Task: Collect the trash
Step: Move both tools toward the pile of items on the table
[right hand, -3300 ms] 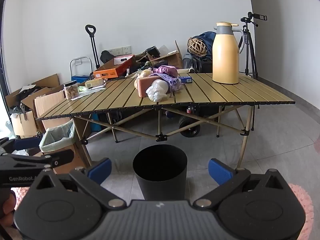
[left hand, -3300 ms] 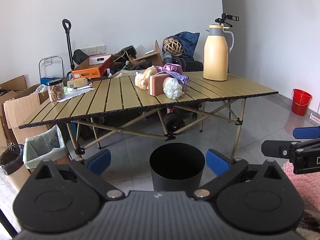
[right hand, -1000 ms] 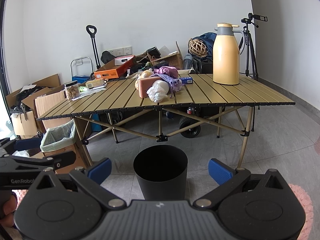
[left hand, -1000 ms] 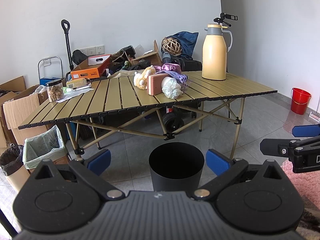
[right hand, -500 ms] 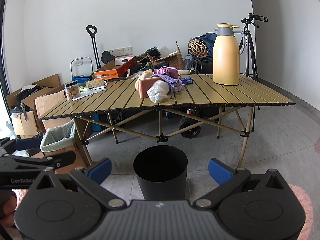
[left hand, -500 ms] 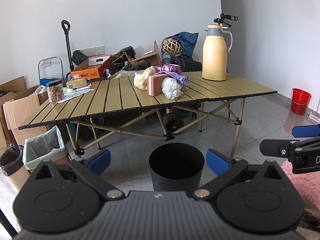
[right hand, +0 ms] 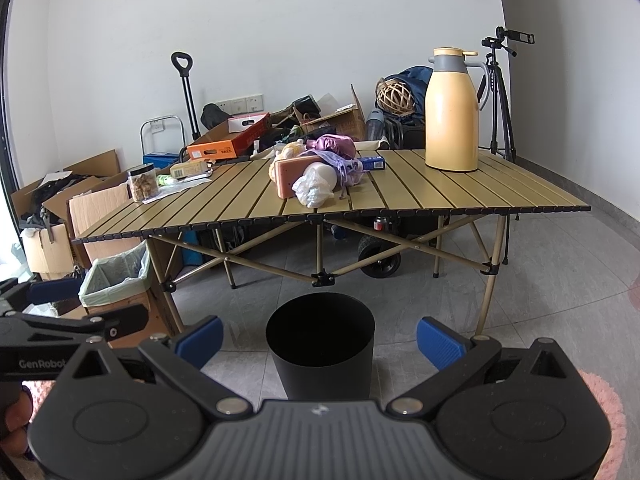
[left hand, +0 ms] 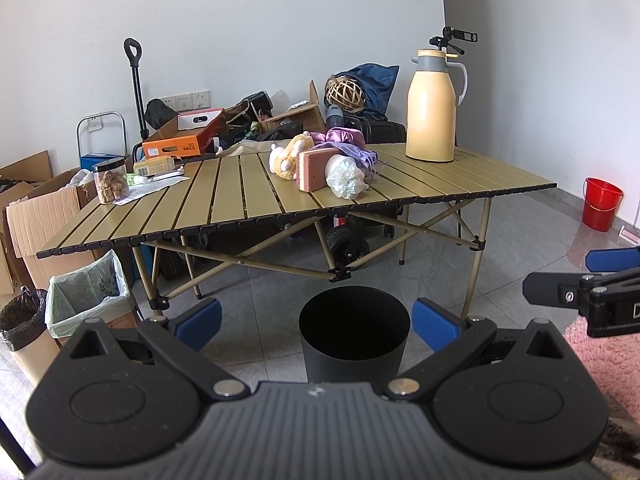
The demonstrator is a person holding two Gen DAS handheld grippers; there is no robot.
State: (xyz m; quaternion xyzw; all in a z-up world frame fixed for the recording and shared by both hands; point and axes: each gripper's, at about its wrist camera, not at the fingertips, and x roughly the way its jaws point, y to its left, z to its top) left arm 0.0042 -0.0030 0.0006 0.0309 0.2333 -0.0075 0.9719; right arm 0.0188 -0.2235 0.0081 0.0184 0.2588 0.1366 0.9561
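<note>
Hovering side by side: left gripper, right gripper, jaws wide (empty), facing black bin.

A cluttered storeroom: cardboard boxes, folding table, camera tripod.

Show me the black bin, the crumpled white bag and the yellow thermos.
black bin (left hand: 354, 354), left wrist view, front wall.
crumpled white bag (left hand: 345, 178), left wrist view, middle.
yellow thermos (right hand: 451, 120), right wrist view, body.
</note>
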